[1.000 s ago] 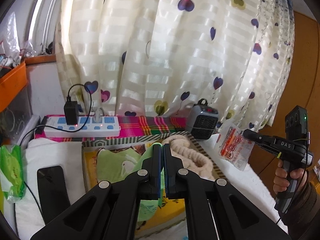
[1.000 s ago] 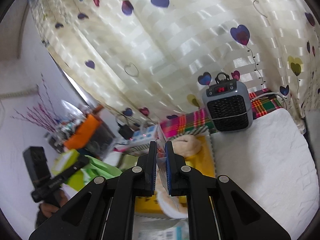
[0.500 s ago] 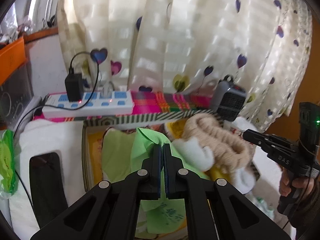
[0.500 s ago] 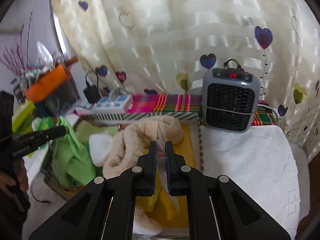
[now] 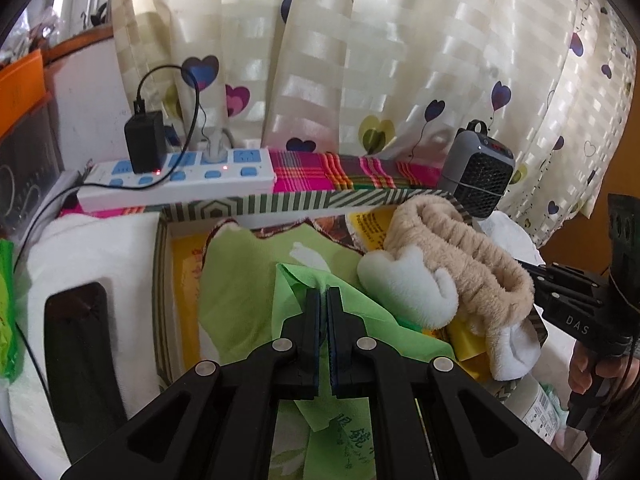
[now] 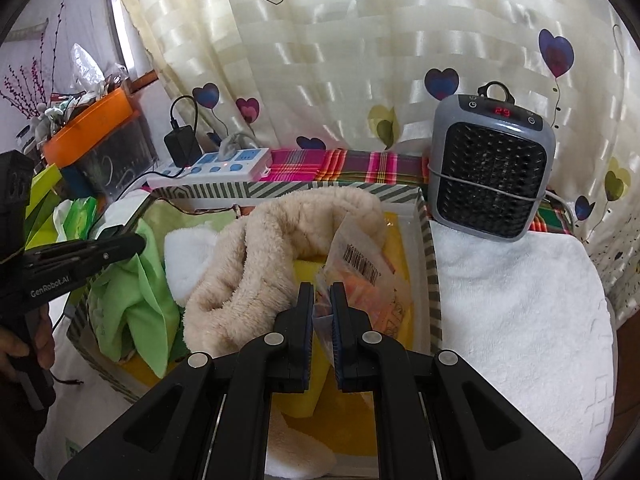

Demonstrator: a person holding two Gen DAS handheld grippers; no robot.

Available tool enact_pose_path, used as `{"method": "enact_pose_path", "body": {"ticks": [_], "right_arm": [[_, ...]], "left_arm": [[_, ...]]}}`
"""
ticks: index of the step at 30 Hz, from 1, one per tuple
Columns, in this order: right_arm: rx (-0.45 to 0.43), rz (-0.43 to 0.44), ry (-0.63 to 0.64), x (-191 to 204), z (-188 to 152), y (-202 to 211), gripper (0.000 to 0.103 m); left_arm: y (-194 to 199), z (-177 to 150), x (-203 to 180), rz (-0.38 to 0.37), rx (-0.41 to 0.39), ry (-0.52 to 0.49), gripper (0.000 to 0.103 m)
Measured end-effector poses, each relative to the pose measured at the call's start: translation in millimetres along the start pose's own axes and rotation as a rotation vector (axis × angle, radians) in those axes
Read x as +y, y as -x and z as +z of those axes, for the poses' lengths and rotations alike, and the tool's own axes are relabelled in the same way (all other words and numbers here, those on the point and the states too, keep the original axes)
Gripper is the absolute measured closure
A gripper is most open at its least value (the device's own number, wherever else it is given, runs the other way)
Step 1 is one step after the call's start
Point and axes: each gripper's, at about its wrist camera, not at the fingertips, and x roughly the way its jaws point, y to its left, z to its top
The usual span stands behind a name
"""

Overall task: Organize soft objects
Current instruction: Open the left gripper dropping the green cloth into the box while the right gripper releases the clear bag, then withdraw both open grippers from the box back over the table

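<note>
A striped-rim box holds a beige fluffy towel, a white plush piece and a pale green cloth. My left gripper is shut on a bright green cloth bag over the box; the bag also shows in the right wrist view. My right gripper is shut on a clear plastic packet with a barcode, held low over the box's right side beside the towel.
A grey heater stands behind the box on a white towel. A power strip with a black charger lies at the back left. A black phone lies left of the box. An orange bin stands far left.
Both grippers have come down over the box. The left has lowered the green bag into it; the right has swung in from the side and lowered its packet beside the beige towel.
</note>
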Motion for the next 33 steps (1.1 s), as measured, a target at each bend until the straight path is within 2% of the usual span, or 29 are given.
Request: {"method": "enact_pose_path", "body": {"ticks": [8,10,15,17,19,20,33], "right_arm": [[0.005,0.004,-0.031,-3.9,-0.4,2.5,0.093],[-0.002,-0.001,-0.031,-3.1,-0.4,5.1,0.088],[-0.004,-0.006,-0.04,-2.3,-0.5,8.9,0.086],[-0.013,-0.012,-0.044,-2.2,-1.1,11.9,0.077],[-0.026,-0.022,-0.047,-2.4,-2.0,16.0,0.056],[-0.03,-0.023,-0.049,-2.6,-2.4,18.1,0.054],[-0.09,-0.004,-0.076,3.9,-10.5,54.7,0.054]], "left_arm": [[0.0,-3.3,4.1,0.002,0.013,0.016,0.089],[2.5,-4.7,4.1,0.003,0.013,0.019,0.086],[9.5,-5.3,0.6,0.012,0.001,0.009,0.071],[12.9,-6.0,-0.2,0.014,-0.003,0.011,0.07],[18.6,-7.7,-1.3,0.019,-0.015,0.012,0.07],[20.8,-8.3,-2.3,0.018,-0.02,0.008,0.068],[58.1,-26.2,-20.9,0.04,-0.06,-0.013,0.067]]}}
